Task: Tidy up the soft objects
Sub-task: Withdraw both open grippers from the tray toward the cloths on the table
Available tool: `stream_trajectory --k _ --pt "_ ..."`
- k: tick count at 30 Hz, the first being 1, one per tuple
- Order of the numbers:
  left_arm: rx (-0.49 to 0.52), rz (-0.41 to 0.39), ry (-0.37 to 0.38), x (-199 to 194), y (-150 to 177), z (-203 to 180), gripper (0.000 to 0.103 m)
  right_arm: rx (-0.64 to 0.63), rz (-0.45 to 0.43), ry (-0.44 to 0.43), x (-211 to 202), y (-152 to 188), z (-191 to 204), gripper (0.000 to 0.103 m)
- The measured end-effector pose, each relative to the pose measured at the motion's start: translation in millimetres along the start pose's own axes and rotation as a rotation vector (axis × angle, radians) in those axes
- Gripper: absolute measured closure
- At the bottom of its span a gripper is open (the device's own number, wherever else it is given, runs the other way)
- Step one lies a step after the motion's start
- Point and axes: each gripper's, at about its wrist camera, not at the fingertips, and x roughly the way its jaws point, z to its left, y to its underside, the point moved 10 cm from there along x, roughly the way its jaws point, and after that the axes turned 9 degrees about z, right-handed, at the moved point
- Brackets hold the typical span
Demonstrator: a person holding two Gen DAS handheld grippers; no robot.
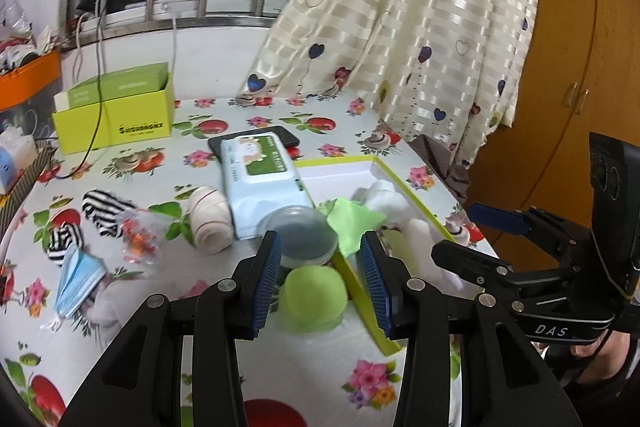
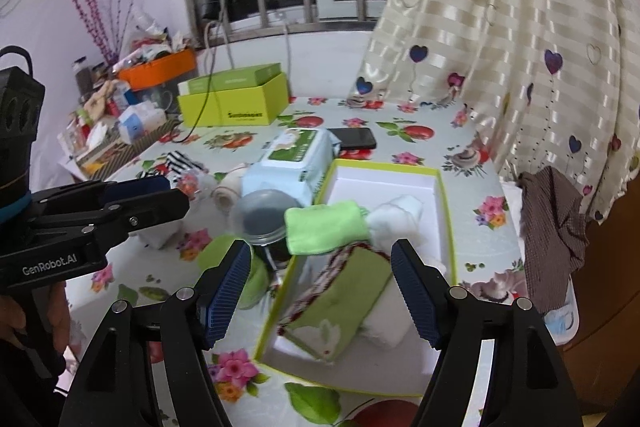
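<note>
**Q:** Since both of your tools are over the surface (image 1: 280,379), what does each one have?

**A:** Nothing. My left gripper (image 1: 320,281) stands wide open, jaws on either side of a green soft ball (image 1: 313,297) and touching nothing. My right gripper (image 2: 320,293) is equally wide open, empty, hovering above the tray (image 2: 444,211).

**Q:** Where are the soft objects?

**A:** Some are in the lime-rimmed tray: a folded green cloth (image 2: 326,227), a white cotton wad (image 2: 400,215), a green sock with a checked cuff (image 2: 340,299), and a white roll (image 2: 386,327) under it. Outside, to the left, lie a rolled bandage (image 1: 210,219), striped socks (image 1: 102,213), a blue face mask (image 1: 78,277), a crinkled plastic packet (image 1: 138,237) and a wipes pack (image 1: 260,183).

**Q:** How will the ball handle?

**A:** I judge it light and compressible, with a matte, fuzzy skin. Grip across its widest part, closing gently; the ribbed pads should hold without slip. It sits just beside the tray wall, so the right jaw has little clearance.

**Q:** Any hazards?

**A:** The lidded jar (image 1: 304,235) directly behind the ball is rigid and smooth. It is not soft goods and could tip if nudged. The cloth and sock will drape; pinch those at a fold. The bandage is firmer; grasp it across its barrel.
</note>
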Motion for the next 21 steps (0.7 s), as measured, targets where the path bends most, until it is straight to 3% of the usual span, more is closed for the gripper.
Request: stream_trajectory --k 21 --pt "-0.107 0.039 -0.052 -9.7 40.2 62.2 0.06 -0.076 0.028 -0.071 7.8 -0.5 53.7 0.025"
